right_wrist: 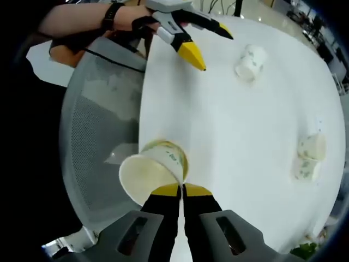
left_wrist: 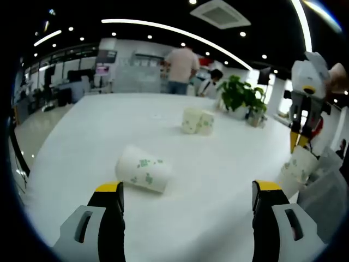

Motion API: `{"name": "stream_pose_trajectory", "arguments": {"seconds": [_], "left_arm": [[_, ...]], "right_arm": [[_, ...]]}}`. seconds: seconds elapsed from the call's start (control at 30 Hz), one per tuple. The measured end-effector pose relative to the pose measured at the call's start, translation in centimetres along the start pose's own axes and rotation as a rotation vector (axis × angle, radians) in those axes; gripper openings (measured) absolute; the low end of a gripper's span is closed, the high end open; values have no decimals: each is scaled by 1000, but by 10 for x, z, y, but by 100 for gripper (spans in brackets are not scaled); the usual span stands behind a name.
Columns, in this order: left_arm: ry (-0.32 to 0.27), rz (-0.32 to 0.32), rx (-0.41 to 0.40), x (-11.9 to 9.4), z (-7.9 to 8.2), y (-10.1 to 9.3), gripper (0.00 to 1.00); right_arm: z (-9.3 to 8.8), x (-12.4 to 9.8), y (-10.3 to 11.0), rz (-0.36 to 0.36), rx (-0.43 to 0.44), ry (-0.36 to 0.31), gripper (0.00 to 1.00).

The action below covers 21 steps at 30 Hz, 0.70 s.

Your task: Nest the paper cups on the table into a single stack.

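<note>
The left gripper [left_wrist: 187, 196] hangs low over the white table [left_wrist: 98, 136] with its jaws spread wide and nothing between them. Just beyond its left jaw a paper cup [left_wrist: 143, 168] lies on its side. Farther off, near the middle of the table, two more cups [left_wrist: 197, 120] stand touching each other, with a potted plant [left_wrist: 241, 96] behind them to the right. At the table's right edge the right gripper [right_wrist: 181, 189] has its jaws pinched tight on the rim of a cup [right_wrist: 154, 171], its open mouth facing the camera. A grey mesh chair [right_wrist: 101, 125] sits beside that edge.
</note>
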State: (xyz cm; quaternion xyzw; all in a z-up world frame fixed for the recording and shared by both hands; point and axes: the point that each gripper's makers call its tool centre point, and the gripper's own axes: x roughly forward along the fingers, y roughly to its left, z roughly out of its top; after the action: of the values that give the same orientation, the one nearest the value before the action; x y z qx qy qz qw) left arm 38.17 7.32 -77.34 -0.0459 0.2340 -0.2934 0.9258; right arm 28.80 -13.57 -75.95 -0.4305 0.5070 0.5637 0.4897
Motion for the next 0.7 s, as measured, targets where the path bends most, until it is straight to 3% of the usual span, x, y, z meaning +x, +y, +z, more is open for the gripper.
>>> {"name": "stream_pose_trajectory", "arguments": {"seconds": [0.07,0.17,0.7], "left_arm": [[-1,2,-1,0,0,0,97],[0,2,-4,1,-3,0,97],[0,4,-9,-1,-5,-4,97]], "right_arm": [[0,1,0,-4,-26,-7,0],[1,1,-2,-18,-68,-23,8],[2,5,4,5,-38,-84,14]]}}
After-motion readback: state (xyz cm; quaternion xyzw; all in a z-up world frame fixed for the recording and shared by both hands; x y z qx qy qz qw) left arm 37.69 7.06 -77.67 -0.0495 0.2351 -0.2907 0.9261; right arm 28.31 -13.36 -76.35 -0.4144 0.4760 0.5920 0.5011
